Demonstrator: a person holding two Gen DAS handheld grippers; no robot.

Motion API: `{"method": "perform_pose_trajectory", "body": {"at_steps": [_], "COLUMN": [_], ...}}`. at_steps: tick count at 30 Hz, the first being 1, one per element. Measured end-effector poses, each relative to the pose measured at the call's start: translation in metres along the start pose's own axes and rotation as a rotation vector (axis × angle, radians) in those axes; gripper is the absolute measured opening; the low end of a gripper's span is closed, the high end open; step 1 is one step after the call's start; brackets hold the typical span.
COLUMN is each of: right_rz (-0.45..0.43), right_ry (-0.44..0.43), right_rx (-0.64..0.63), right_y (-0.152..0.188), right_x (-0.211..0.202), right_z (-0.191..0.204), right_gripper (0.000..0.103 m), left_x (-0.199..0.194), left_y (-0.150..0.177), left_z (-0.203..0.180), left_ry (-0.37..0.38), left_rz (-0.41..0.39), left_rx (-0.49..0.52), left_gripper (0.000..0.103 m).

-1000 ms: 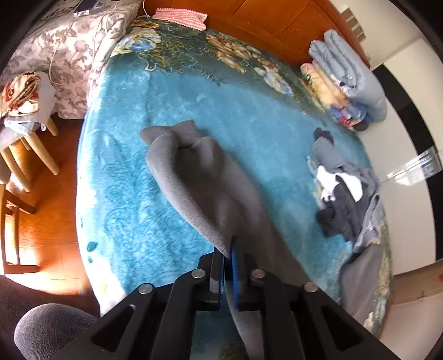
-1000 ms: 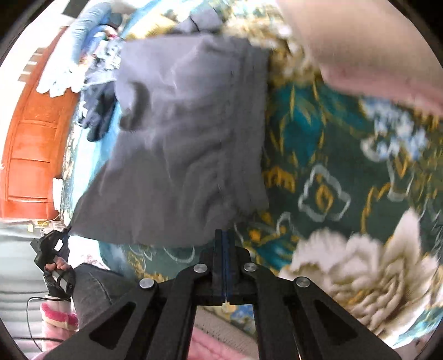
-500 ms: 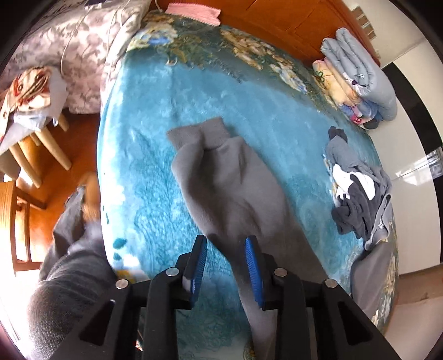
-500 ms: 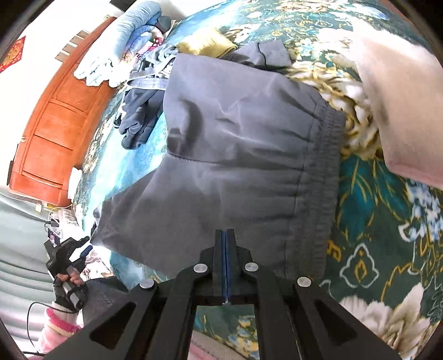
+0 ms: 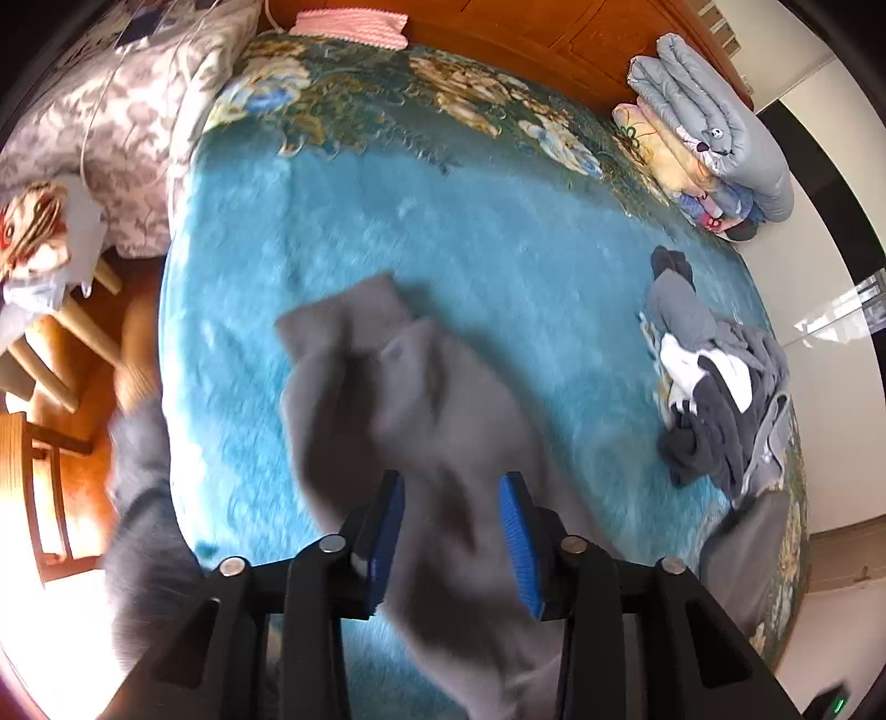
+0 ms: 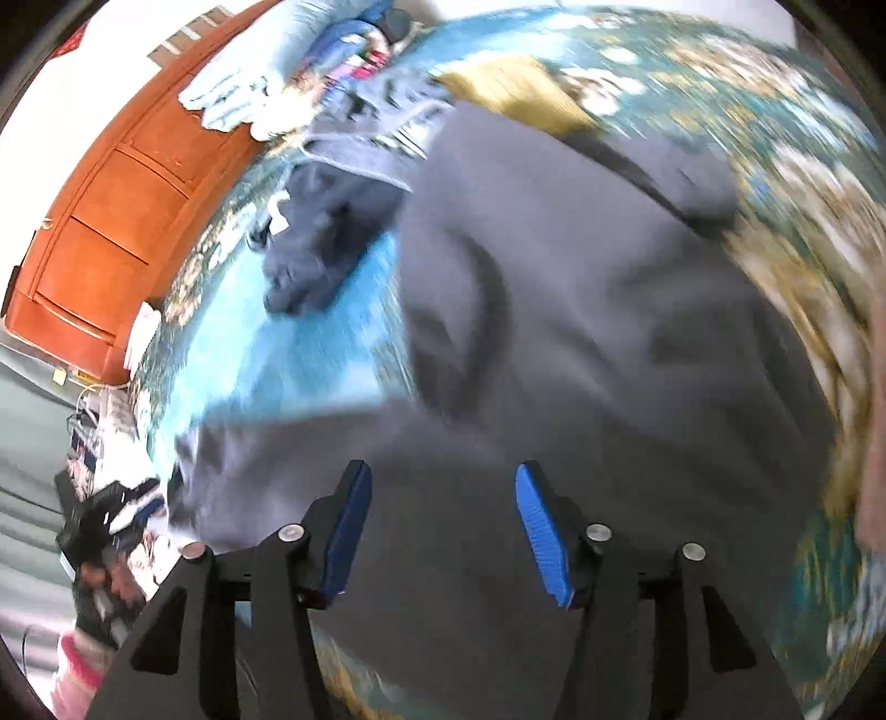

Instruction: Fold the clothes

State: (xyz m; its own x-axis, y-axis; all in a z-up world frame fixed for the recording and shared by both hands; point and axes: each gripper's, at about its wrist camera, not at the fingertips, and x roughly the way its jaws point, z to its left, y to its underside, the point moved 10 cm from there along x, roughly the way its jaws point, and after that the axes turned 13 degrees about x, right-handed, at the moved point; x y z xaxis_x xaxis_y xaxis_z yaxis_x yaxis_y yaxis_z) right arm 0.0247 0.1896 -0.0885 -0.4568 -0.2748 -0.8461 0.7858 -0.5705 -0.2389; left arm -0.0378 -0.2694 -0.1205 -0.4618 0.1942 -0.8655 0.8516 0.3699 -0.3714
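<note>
Grey trousers lie spread on the bed's blue blanket [image 5: 498, 232]. The left wrist view shows their legs [image 5: 410, 399] stretching away from me. My left gripper [image 5: 451, 531] is open just above the cloth, holding nothing. The right wrist view shows the waist part of the trousers [image 6: 581, 310], blurred. My right gripper [image 6: 443, 526] is open above it, holding nothing.
A pile of dark and white clothes [image 5: 720, 387] lies at the bed's right side; it also shows in the right wrist view [image 6: 326, 238]. Folded quilts [image 5: 709, 138] are stacked by the wooden headboard [image 5: 526, 39]. A patterned pillow [image 5: 111, 122] and a chair [image 5: 50, 310] are at the left.
My left gripper let go of the trouser leg and opened wider. My right gripper went from shut to open and moved in over the waist. The cloth now lies flat.
</note>
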Motion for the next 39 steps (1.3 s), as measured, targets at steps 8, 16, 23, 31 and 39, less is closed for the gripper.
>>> {"method": "perform_pose_trajectory", "body": {"at_steps": [8, 16, 23, 31, 39], "right_rz": [-0.068, -0.075, -0.055, -0.086, -0.117], "right_ry": [0.153, 0.399, 0.289, -0.228, -0.640], "right_rx": [0.038, 0.120, 0.206, 0.167, 0.110], "right_y": [-0.108, -0.153, -0.148, -0.127, -0.083], "right_x": [0.109, 0.165, 0.128, -0.001, -0.113], "right_z": [0.053, 0.031, -0.006, 0.042, 0.048], "right_gripper": [0.070, 0.069, 0.011, 0.010, 0.010], "left_x": [0.004, 0.000, 0.006, 0.007, -0.008], "left_y": [-0.015, -0.021, -0.014, 0.006, 0.008], "left_z": [-0.012, -0.008, -0.015, -0.037, -0.044], "left_ry": [0.029, 0.022, 0.057, 0.107, 0.129], "left_rz": [0.020, 0.019, 0.038, 0.065, 0.042], "left_rx": [0.013, -0.007, -0.028, 0.007, 0.030], "left_gripper": [0.048, 0.053, 0.053, 0.053, 0.054]}}
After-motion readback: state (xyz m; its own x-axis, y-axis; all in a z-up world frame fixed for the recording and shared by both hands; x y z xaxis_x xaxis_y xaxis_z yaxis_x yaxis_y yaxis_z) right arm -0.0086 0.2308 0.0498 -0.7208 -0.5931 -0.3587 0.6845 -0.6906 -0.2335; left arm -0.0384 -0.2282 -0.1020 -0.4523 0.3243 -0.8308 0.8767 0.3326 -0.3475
